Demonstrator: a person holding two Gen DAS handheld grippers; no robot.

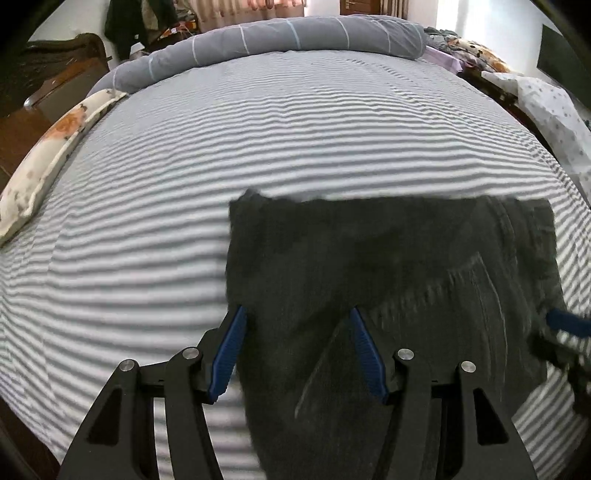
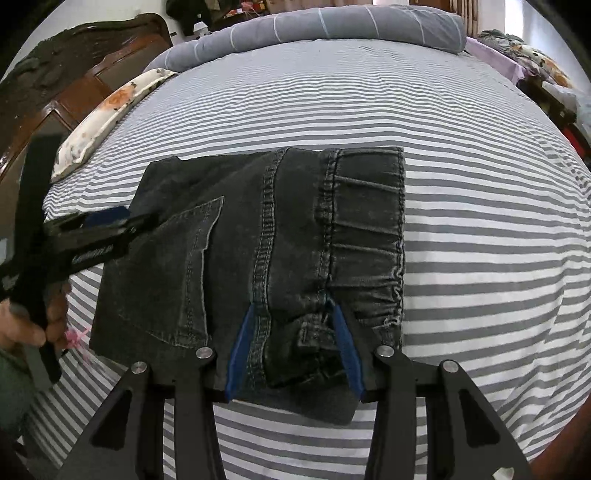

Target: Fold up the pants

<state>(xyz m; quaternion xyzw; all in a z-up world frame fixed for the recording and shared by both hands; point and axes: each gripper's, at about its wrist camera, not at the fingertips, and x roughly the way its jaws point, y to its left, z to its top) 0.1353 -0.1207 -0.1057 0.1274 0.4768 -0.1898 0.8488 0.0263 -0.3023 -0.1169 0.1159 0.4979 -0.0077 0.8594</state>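
Note:
Dark grey denim pants [image 2: 236, 221] lie folded into a compact block on the striped bed sheet [image 2: 480, 221], waistband to the right and a back pocket to the left. My right gripper [image 2: 293, 312] is shut on the bunched near edge by the waistband seam. In the blurred left wrist view the pants [image 1: 369, 251] fill the gap between the blue pads of my left gripper [image 1: 297, 321], which grips their left part. That left gripper [image 2: 107, 221] also shows at the pants' left edge, held by a hand [image 2: 22, 325]. The right gripper's blue tip [image 1: 569, 321] appears at the frame's right edge.
A rolled grey duvet [image 1: 295, 33] lies across the far end of the bed. A flat floral pillow [image 1: 55, 155] rests along the left side by a wooden headboard [image 2: 55, 74]. More bedding and clothes [image 1: 546, 103] are piled beyond the right edge.

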